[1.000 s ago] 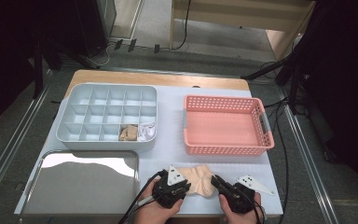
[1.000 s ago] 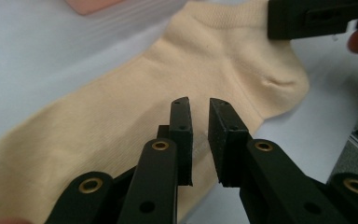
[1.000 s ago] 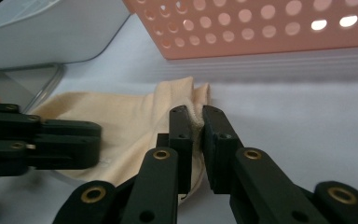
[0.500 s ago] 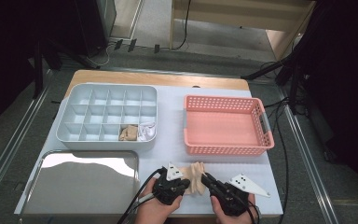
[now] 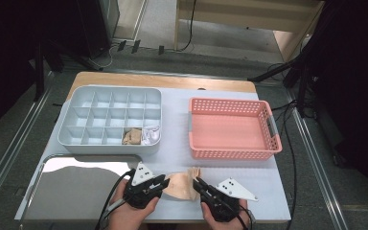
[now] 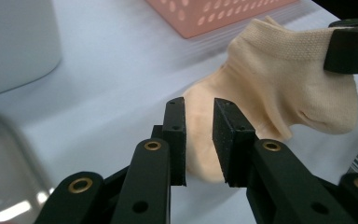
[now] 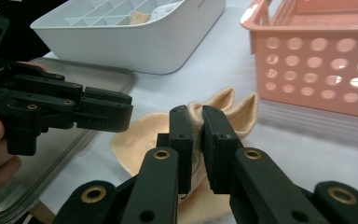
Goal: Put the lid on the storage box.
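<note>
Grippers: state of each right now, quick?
Left gripper: fingers just opening, apart over the sock's toe end, not pinching it.
Right gripper: shut on the sock.

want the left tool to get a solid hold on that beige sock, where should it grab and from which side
Grip the sock at its toe end, the flat rounded lobe lying on the table just past the left tool, whose jaws have just been opening. Come in low from the tray side. The right tool already pinches the cuff end, so the toe is the free part, thin enough to fit between the jaws.

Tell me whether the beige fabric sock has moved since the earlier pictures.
Yes. The beige fabric sock shifted left, away from the pink plastic basket, toward the metal tray.
</note>
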The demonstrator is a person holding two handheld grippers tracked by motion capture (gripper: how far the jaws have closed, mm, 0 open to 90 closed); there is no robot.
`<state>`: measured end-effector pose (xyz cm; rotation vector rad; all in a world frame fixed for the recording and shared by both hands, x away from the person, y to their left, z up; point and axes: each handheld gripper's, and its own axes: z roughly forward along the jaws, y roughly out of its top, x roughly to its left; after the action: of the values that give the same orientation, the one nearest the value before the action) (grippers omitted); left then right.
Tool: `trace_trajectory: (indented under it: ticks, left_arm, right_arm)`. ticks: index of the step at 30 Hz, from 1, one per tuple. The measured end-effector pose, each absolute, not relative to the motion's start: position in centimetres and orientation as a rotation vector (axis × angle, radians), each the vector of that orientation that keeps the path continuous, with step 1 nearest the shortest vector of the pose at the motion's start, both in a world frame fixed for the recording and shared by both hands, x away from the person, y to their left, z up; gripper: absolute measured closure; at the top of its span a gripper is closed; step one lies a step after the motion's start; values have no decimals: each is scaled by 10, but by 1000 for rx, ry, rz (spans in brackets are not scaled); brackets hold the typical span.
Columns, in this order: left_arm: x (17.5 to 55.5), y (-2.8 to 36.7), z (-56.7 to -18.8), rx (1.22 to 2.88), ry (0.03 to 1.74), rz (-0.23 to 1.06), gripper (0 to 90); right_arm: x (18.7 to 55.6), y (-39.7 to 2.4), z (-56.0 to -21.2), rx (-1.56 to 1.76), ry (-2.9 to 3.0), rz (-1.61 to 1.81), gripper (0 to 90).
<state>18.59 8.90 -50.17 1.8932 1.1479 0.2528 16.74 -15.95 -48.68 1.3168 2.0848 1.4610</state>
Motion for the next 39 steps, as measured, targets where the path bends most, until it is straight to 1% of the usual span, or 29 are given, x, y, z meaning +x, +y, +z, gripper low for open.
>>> trace_trajectory:
  ticks: [3, 8, 12, 16, 17, 20, 21, 23, 25, 28, 32, 34, 37, 39]
  left_arm:
    - [187, 92, -506, 1904, 1155, 231, 766]
    - [190, 91, -515, 1932, 1163, 188, 841]
    - [193, 91, -519, 1928, 1172, 161, 884]
    - [195, 90, -521, 1937, 1170, 130, 889]
    - [195, 91, -521, 1936, 1170, 124, 887]
    - [196, 96, -519, 1917, 1179, 129, 867]
    - [196, 99, -518, 1912, 1181, 129, 859]
    - [196, 103, -516, 1892, 1186, 128, 846]
    - [196, 108, -513, 1880, 1183, 123, 844]
    - [195, 113, -507, 1852, 1174, 121, 839]
    - [192, 115, -500, 1825, 1137, 110, 841]
    - [190, 110, -499, 1837, 1100, 108, 835]
    - [189, 100, -500, 1863, 1067, 109, 799]
    - [189, 93, -502, 1882, 1060, 124, 752]
  right_arm:
    - [167, -152, -489, 1298, 2105, 1442, 830]
    - [167, -133, -494, 1256, 2161, 1432, 828]
    - [167, -115, -501, 1196, 2213, 1404, 827]
    - [171, -102, -509, 1160, 2249, 1394, 821]
    - [172, -100, -510, 1151, 2259, 1398, 798]
    - [174, -102, -510, 1150, 2274, 1472, 662]
    - [173, -105, -508, 1154, 2270, 1500, 629]
    - [170, -113, -502, 1160, 2238, 1534, 614]
    - [167, -122, -496, 1189, 2206, 1573, 618]
    - [165, -136, -495, 1225, 2168, 1538, 643]
    - [167, -157, -505, 1384, 2103, 1445, 736]
    - [169, -164, -511, 1433, 2096, 1425, 781]
    - [171, -159, -517, 1419, 2145, 1385, 787]
    - [172, -152, -522, 1398, 2179, 1354, 788]
